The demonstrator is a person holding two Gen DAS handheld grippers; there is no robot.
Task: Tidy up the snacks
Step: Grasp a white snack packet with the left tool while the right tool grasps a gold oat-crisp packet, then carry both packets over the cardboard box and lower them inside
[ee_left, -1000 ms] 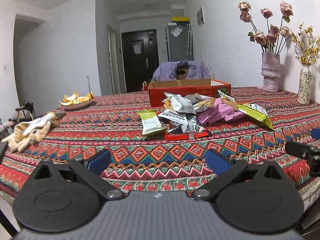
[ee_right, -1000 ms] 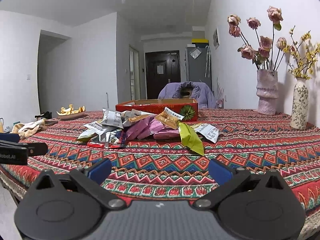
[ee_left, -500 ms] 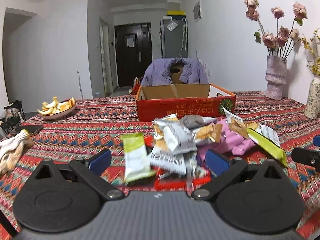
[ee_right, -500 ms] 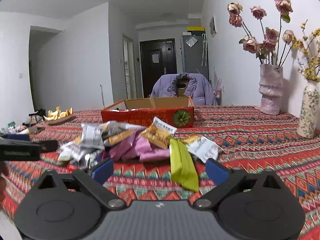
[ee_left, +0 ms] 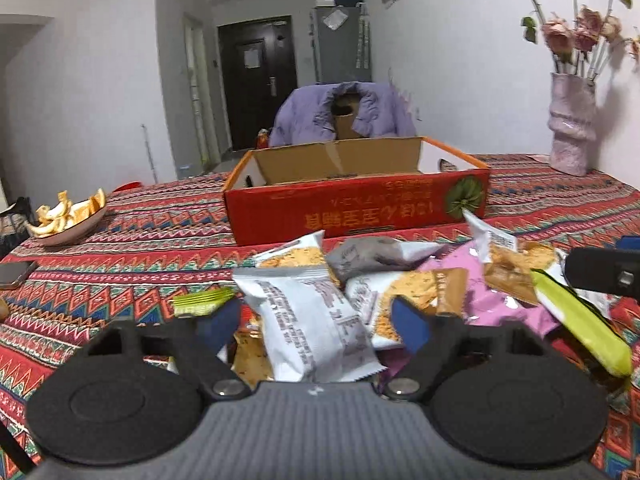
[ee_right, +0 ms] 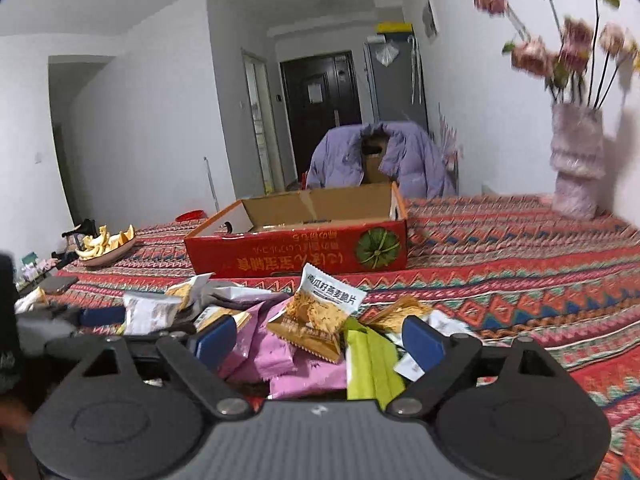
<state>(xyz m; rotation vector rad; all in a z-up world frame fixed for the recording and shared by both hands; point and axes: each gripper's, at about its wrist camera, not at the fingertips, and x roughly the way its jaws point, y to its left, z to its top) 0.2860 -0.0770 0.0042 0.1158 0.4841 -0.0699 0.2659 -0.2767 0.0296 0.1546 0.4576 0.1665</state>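
A pile of snack packets lies on the patterned tablecloth in front of an open red cardboard box (ee_left: 356,204), which also shows in the right wrist view (ee_right: 296,252). My left gripper (ee_left: 316,322) is open, its blue pads on either side of a white packet (ee_left: 308,324). My right gripper (ee_right: 316,340) is open over the pink packets (ee_right: 280,352), an orange-and-white packet (ee_right: 320,316) and a lime-green packet (ee_right: 370,364). The right gripper's finger (ee_left: 604,272) shows at the left view's right edge.
A plate of yellow peels (ee_left: 66,216) and a dark phone (ee_left: 14,274) lie at the table's left. A pink vase of dried flowers (ee_left: 572,128) stands at the back right. A chair with a purple jacket (ee_left: 344,118) is behind the box.
Both grippers have moved forward over the table to the snack pile. The packets now sit between their open fingers, and the box looks much closer.
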